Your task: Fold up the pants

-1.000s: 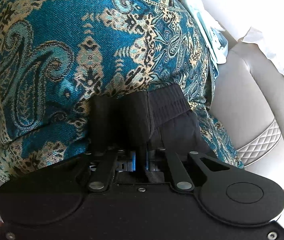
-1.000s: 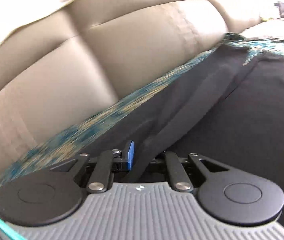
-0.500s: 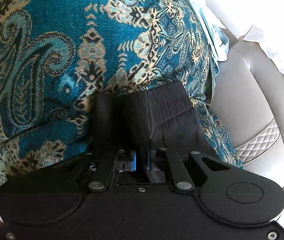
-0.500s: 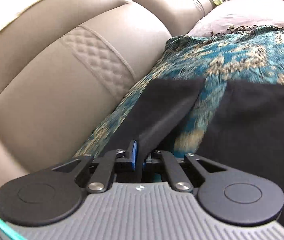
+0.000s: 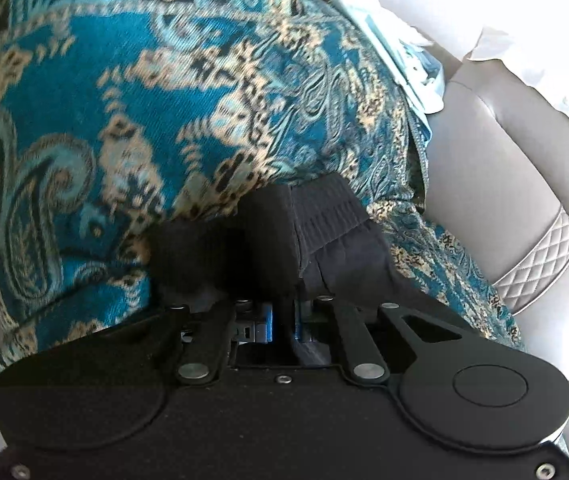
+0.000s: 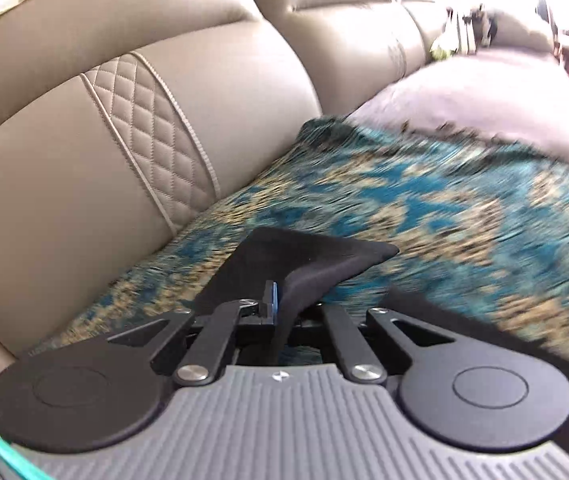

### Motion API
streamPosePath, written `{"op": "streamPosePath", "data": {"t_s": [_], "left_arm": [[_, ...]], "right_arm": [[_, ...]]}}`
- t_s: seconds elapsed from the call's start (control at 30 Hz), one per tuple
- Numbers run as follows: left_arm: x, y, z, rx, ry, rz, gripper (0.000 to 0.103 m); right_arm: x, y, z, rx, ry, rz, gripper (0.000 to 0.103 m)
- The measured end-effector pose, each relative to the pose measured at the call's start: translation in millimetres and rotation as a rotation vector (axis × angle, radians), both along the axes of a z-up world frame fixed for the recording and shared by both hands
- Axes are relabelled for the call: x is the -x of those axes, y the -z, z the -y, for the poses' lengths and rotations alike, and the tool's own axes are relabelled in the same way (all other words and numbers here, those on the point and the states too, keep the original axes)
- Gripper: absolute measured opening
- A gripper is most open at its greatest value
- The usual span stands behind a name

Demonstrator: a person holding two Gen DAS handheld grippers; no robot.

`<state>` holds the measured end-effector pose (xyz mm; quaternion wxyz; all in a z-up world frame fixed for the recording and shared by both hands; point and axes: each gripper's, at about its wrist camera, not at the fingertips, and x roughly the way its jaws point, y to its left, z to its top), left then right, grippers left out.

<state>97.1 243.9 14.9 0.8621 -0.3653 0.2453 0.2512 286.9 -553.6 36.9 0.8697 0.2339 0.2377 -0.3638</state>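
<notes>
black pants pinched at both ends over a patterned throw

the left gripper [image 5: 282, 320] has its fingers closed on the black pants [image 5: 324, 240] at the ribbed elastic waistband, which bunches up just ahead of the blue pads. the cloth sits on a teal and gold paisley throw [image 5: 124, 100] spread over a beige leather sofa [image 5: 504, 180].

the right gripper [image 6: 280, 312] has its fingers clamped tight on another part of the pants [image 6: 308, 256], a flat black flap that rises from the pads and ends in a pointed corner above the throw [image 6: 444, 208]. more black cloth lies at the lower right edge of that view. the sofa backrest [image 6: 144, 140] with its quilted diamond strip stands just beside the throw.

no containers show in either view.
</notes>
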Motion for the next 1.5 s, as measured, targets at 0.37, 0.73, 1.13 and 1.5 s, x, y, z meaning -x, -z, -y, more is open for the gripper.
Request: {"op": "streamPosePath", "data": {"t_s": [0.37,0.73,1.13,1.5], "left_arm": [[9,-15,-10,-0.058,0.062,-0.052,0.010],[6,-8,-11,-0.069,0.086,-0.090,0.010],[5,-6,-12,-0.089,0.098,-0.088,0.012],[3,-6,-12,-0.113,0.112,-0.090,0.015]], "right_arm": [[112,-4,-12,0.154,-0.041,-0.113,0.005],[159,7,-7,0.189,-0.021,-0.176,0.006],[167,17,3,0.232,-0.037,-0.281,0.007],[180,29,29,0.225,0.002,-0.277,0.043]]}}
